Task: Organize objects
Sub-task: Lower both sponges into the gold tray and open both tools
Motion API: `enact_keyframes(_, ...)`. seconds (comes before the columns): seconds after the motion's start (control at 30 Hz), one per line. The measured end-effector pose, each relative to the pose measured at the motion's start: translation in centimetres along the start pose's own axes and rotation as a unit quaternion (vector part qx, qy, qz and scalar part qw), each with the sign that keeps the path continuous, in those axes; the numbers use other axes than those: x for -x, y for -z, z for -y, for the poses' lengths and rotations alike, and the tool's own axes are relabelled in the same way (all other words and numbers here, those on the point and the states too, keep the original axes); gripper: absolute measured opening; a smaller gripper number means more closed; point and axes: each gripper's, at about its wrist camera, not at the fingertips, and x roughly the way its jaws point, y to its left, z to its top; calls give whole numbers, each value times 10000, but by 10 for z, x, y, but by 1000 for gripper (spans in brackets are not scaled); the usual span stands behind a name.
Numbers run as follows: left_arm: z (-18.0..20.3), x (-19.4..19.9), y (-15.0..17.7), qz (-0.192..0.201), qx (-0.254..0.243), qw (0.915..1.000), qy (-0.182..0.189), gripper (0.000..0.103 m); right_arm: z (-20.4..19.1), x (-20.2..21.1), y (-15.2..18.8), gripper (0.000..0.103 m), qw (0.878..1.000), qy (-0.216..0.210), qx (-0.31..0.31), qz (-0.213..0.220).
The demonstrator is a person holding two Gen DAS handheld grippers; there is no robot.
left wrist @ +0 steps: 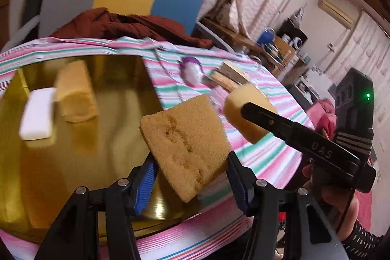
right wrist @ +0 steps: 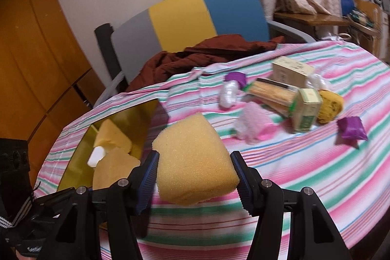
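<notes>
My left gripper (left wrist: 191, 169) is shut on a brownish-yellow sponge slab (left wrist: 185, 145), held tilted over the right edge of a shiny gold tray (left wrist: 73, 174). A pale yellow sponge (left wrist: 75, 91) and a white block (left wrist: 37, 113) lie in the tray. My right gripper (right wrist: 195, 162) is shut on a thick pale yellow sponge (right wrist: 195, 157) above the striped tablecloth (right wrist: 304, 174), just right of the tray (right wrist: 131, 118). In the left wrist view the right gripper (left wrist: 248, 113) comes in from the right with its sponge (left wrist: 237, 99). The left-held slab (right wrist: 114, 167) shows beside the tray in the right wrist view.
Loose items lie on the cloth to the right: two small boxes (right wrist: 292, 70) (right wrist: 307, 109), a packet of bamboo sticks (right wrist: 270, 91), a pink roll (right wrist: 253, 126), purple packets (right wrist: 352, 128), a white bag (right wrist: 228, 91), a round brown sponge (right wrist: 330, 104). A chair (right wrist: 182, 14) with a rust garment (right wrist: 207, 50) stands behind.
</notes>
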Motion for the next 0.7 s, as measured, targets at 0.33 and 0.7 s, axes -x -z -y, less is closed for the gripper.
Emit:
enact_keyframes(0.33,-74,34,5,200,600,9958,-657,56,-64,-19,3,60,9969,-557,452,-324)
enact_keyframes(0.7,-127,33,19,-253,928,9878,-1224,56,-120,-66,26,60,9881,-893,702,-1033)
